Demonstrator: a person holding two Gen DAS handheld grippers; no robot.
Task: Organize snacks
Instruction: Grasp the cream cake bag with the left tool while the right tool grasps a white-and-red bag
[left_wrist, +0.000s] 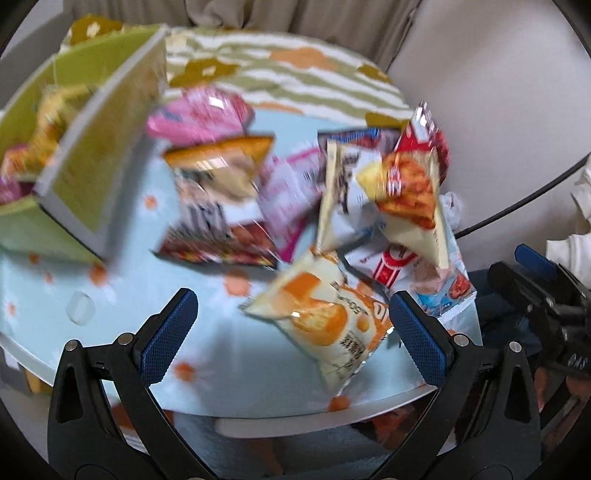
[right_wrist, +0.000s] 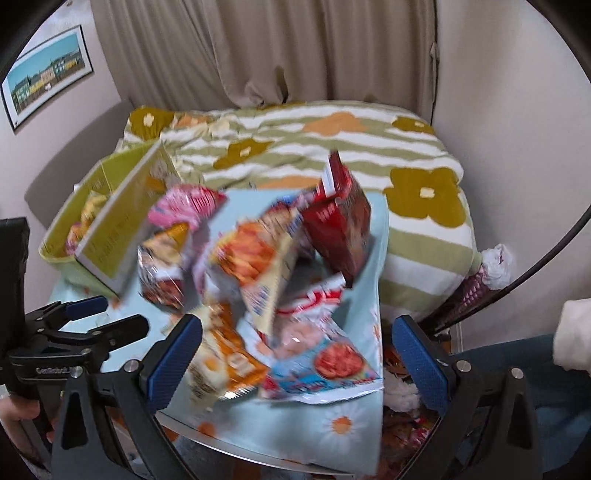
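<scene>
Room: beige curtains (right_wrist: 295, 48) hang behind a bed whose blanket (right_wrist: 332, 140) is striped green and white with flower shapes; a framed cityscape picture (right_wrist: 46, 74) is on the wall at left.
Table: a round table (left_wrist: 280, 413) under a pale blue daisy-print cloth (left_wrist: 207, 280) stands against the bed.
Snacks: a heap of snack packets (right_wrist: 258, 258) lies on the cloth — pink, red, orange and white wrappers, all motion-blurred, print unreadable.
Green box: a green box (left_wrist: 22, 229) sits at the table's left edge, its flap (left_wrist: 107, 147) raised; a few packets show inside.
Left tool: the left tool (left_wrist: 293, 330) has its blue-padded fingers (left_wrist: 168, 334) spread wide and grips nothing. An orange-and-cream packet (left_wrist: 325, 325) lies on the cloth just ahead, between the fingers and nearer the right-hand one; whether it touches that pad cannot be told.
Right tool: the right tool (right_wrist: 297, 356) is likewise spread wide and empty. The near end of the heap — an orange packet (right_wrist: 221, 365) and a blue-and-white packet (right_wrist: 325, 373) — lies between its fingers.
Person: a hand (right_wrist: 18, 417) grips the left tool's handle at lower left of the right wrist view; a white sleeve (right_wrist: 572, 332) shows at right.
</scene>
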